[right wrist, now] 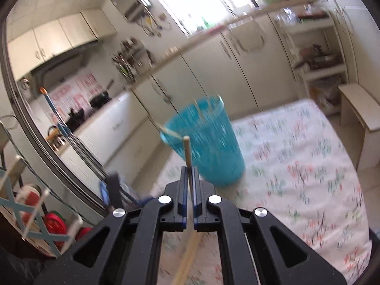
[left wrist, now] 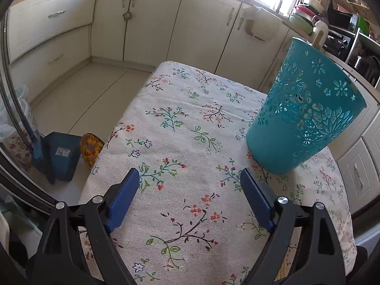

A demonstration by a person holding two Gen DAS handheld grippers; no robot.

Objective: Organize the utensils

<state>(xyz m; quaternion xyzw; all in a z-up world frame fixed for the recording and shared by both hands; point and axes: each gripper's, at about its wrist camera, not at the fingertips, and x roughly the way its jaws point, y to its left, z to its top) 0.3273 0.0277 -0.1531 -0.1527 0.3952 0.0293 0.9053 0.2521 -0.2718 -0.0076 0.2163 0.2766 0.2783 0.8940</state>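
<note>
While the right gripper (right wrist: 189, 171) is seen closed tightly on a thin wooden stick (right wrist: 187, 150), the left gripper (left wrist: 190, 178) is held with its blue fingers (left wrist: 125, 197) wide apart and nothing between them. The stick is clamped between the blue pads, its rounded tip pointing toward 12 o'clock, and its longer part runs back under the gripper toward 6 o'clock. A teal perforated holder (right wrist: 206, 144) is found just beyond the tip, standing on the floral tablecloth (right wrist: 296, 166); this view is blurred, but pale sticks can be noticed leaning at the rim. In the left wrist view the same holder (left wrist: 306, 114) is placed at about 2 o'clock from the open fingers, apart from them, and a pale handle (left wrist: 318, 39) rises over its rim. Cream cabinets (left wrist: 152, 21) are seen behind the table at 12 o'clock.
</note>
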